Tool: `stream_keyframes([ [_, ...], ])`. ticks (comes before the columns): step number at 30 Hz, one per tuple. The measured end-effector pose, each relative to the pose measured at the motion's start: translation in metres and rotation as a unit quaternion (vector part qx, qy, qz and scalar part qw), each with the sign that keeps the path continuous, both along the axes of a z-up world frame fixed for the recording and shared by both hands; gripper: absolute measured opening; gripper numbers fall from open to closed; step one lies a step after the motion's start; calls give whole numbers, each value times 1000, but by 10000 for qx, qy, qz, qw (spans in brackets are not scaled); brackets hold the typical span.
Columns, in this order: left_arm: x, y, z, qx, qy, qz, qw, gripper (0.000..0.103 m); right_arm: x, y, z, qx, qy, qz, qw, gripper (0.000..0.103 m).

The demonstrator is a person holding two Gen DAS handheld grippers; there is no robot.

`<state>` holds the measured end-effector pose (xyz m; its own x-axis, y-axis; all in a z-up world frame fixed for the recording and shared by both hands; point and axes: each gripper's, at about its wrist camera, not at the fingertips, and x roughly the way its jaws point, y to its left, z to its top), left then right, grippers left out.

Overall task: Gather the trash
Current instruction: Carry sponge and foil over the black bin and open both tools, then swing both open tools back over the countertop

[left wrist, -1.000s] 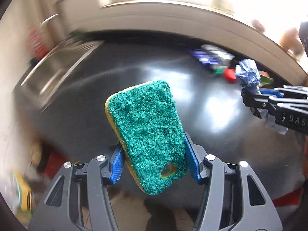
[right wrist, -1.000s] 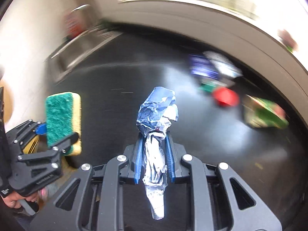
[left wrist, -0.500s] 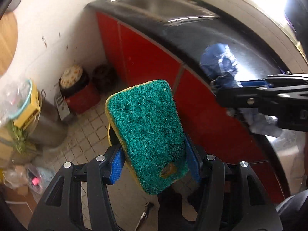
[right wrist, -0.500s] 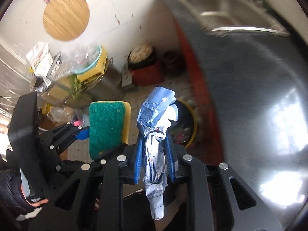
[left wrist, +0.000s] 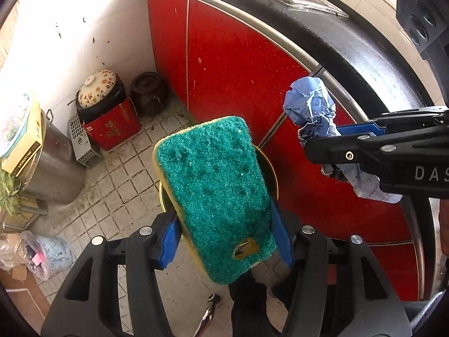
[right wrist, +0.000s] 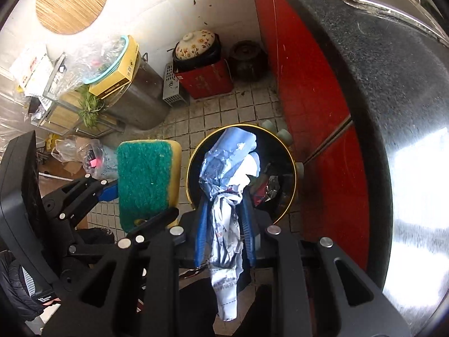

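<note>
Both grippers were tilted down toward the tiled floor [right wrist: 213, 118] beside the red cabinet [left wrist: 238, 64]. The left gripper [left wrist: 224, 241] had its fingers clamped on a green and yellow sponge [left wrist: 216, 196], held just left of the bin [right wrist: 283, 151]. The right gripper [right wrist: 224, 233] pinched a crumpled blue and white wrapper [right wrist: 227, 174] narrowly, directly over the bin's open mouth.

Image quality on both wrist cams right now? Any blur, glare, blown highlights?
Left wrist: sharp, no motion blur; white wall blown out at upper left; strong fisheye bend on the red cabinet; sponge crisp. Right wrist: hard glare patch on the dark countertop at right; crumpled wrapper and bin well lit and in focus; dark vignette at the corners.
</note>
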<state>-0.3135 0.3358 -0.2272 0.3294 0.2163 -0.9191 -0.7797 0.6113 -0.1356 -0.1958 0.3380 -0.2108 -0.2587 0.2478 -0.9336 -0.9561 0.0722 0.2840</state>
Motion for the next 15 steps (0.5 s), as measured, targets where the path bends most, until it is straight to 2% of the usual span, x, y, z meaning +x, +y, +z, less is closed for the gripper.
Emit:
stream_keyframes([
  [3, 1, 4, -2, -48, -28, -26, 10000, 60, 4, 7, -2, 5, -26, -28, 10000, 26],
  [5, 4, 3, -3, -47, -5, -47, 10000, 70, 8, 8, 0, -3, -76, -74, 9999, 49],
  [6, 5, 4, -3, -21, 21, -46, 10000, 76, 9, 8, 1, 21, -92, -108, 9999, 66],
  [7, 5, 4, -3, 19, 48, -39, 10000, 80, 10, 8, 3, 87, -85, -138, 9998, 67],
  [9, 6, 5, -3, 37, 68, -31, 10000, 82, 12, 6, 7, 150, -101, -126, 9998, 67],
  [15, 11, 4, 1, 49, 58, -73, 9999, 82, 22, -3, 18, 256, -61, -215, 9994, 67],
])
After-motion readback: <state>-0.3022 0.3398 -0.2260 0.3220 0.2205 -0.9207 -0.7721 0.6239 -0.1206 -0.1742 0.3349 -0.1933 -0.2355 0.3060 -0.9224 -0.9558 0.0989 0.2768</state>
